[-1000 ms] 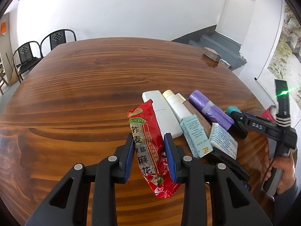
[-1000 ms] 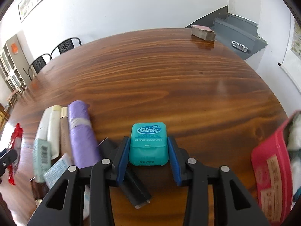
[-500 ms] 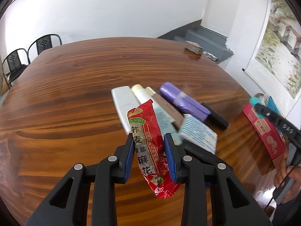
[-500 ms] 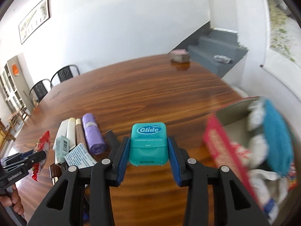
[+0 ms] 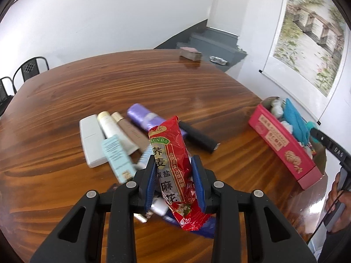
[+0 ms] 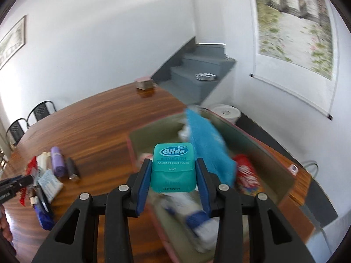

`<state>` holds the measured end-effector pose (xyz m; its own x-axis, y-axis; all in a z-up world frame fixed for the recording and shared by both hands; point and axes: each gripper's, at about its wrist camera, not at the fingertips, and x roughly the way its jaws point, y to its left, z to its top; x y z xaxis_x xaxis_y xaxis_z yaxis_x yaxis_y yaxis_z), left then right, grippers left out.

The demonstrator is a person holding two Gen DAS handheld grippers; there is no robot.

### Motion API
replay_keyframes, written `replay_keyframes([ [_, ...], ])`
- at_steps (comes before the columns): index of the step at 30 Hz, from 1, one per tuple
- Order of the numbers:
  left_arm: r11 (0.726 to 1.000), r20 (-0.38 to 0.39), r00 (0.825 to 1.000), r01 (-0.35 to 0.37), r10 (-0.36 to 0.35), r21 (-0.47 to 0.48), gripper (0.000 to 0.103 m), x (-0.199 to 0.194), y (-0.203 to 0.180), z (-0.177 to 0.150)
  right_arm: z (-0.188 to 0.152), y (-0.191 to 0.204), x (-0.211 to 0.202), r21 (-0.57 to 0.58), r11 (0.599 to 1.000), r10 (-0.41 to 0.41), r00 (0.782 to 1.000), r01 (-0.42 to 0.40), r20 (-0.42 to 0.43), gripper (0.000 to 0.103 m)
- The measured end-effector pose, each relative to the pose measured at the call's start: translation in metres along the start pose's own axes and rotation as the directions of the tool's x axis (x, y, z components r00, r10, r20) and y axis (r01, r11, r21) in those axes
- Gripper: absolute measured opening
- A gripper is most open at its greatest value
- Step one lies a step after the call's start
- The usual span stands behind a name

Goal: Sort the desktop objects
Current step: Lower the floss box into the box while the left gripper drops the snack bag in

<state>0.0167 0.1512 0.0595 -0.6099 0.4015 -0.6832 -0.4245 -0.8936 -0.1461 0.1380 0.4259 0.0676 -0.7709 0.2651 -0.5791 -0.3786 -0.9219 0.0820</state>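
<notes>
My left gripper [image 5: 175, 179] is shut on a red snack packet [image 5: 173, 164] and holds it above a pile of desktop items: white and brown tubes [image 5: 109, 127], a purple roll [image 5: 147, 118] and a black stick [image 5: 198, 137]. My right gripper [image 6: 173, 175] is shut on a teal Glide floss box [image 6: 173, 166] and holds it over the open pink box [image 6: 272, 166], which contains a blue cloth [image 6: 208, 149] and packets. The pink box [image 5: 283, 144] also shows at the right in the left wrist view.
The wooden table [image 5: 109, 83] has a small brown block [image 5: 190, 53] at its far edge. Grey stairs [image 6: 197, 74] and a white bucket [image 6: 226, 111] stand beyond the table. Two black chairs [image 6: 28, 118] stand at the far left.
My right gripper has carried the floss box rightward from above the pile to above the pink box. My left gripper has turned right with the snack packet held.
</notes>
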Motion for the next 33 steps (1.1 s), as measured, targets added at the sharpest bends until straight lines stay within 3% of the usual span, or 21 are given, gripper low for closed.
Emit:
replay_keyframes([
  [11,0.994,-0.003,0.998,0.061,-0.061,0.092,0.034,0.006,-0.063,0.011,-0.009,-0.04,0.008,0.074,0.997,0.004,0.999,-0.001,-0.042,0.044],
  [19,0.983,-0.005,0.994,0.107,-0.108,0.151,0.034,0.012,-0.107,0.021,-0.017,-0.056,0.001,0.117,0.993,0.023,0.999,-0.021,-0.022,0.046],
  [24,0.973,-0.022,0.99,0.142,-0.141,0.182,0.034,0.018,-0.132,0.025,-0.02,-0.062,-0.005,0.143,0.989,0.028,1.0,-0.028,0.002,0.062],
  [33,0.945,-0.035,0.978,0.205,-0.203,0.256,0.034,0.032,-0.186,0.036,-0.019,-0.079,-0.023,0.153,0.988,-0.025,0.997,0.014,0.072,0.075],
])
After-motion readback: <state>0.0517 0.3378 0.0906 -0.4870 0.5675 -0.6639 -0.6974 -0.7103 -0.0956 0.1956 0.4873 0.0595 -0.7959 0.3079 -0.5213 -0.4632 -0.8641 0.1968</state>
